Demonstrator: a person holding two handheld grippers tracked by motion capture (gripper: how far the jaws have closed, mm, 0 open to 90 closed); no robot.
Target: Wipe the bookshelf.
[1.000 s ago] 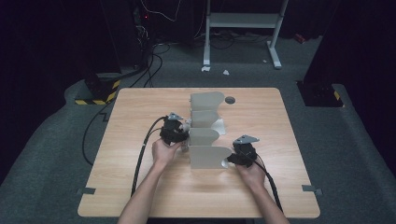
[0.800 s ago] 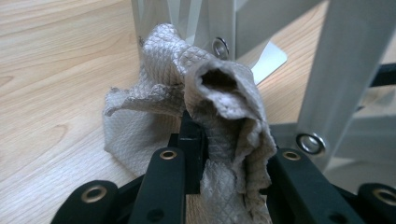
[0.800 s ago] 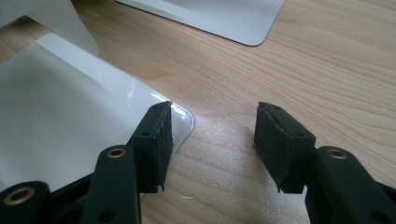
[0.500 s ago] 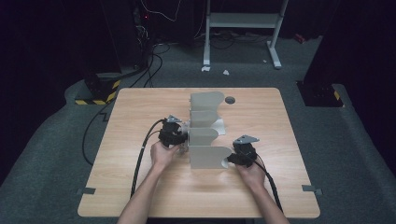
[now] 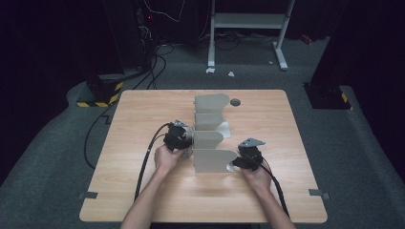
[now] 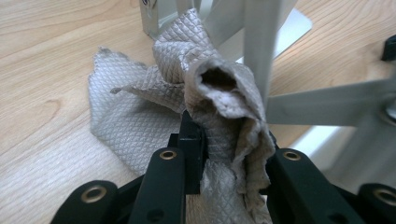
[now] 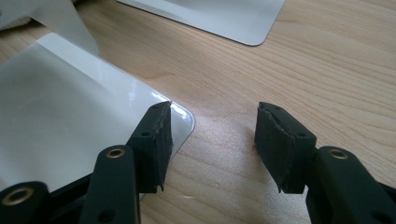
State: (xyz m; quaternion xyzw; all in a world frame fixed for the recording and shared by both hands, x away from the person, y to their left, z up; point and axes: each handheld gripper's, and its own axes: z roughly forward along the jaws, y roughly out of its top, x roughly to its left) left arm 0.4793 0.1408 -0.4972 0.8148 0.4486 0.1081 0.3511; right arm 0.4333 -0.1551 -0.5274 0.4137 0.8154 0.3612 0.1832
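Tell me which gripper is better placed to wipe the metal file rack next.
Left. The left gripper is shut on the cloth, beside the metal rack. The right gripper is open, holding nothing.

Light wooden table [image 5: 143,191] with rounded corners, standing on a grey carpet floor [image 5: 363,157]. Near the far edge of the top, a small dark round disc [image 5: 235,102], lying flat. At the two near corners, grey tape tabs [image 5: 89,195], one at each side. Beyond the table, a white metal frame [image 5: 248,21] on two legs, with white scraps [image 5: 210,70] on the carpet near its left foot. To the far left, a yellow-and-black striped block [image 5: 102,95] just off the table corner, black cables [image 5: 157,52] looping across the floor behind it, and a dark cabinet [image 5: 122,33] upright in shadow. To the far right, a black box [image 5: 329,95] resting on the carpet.
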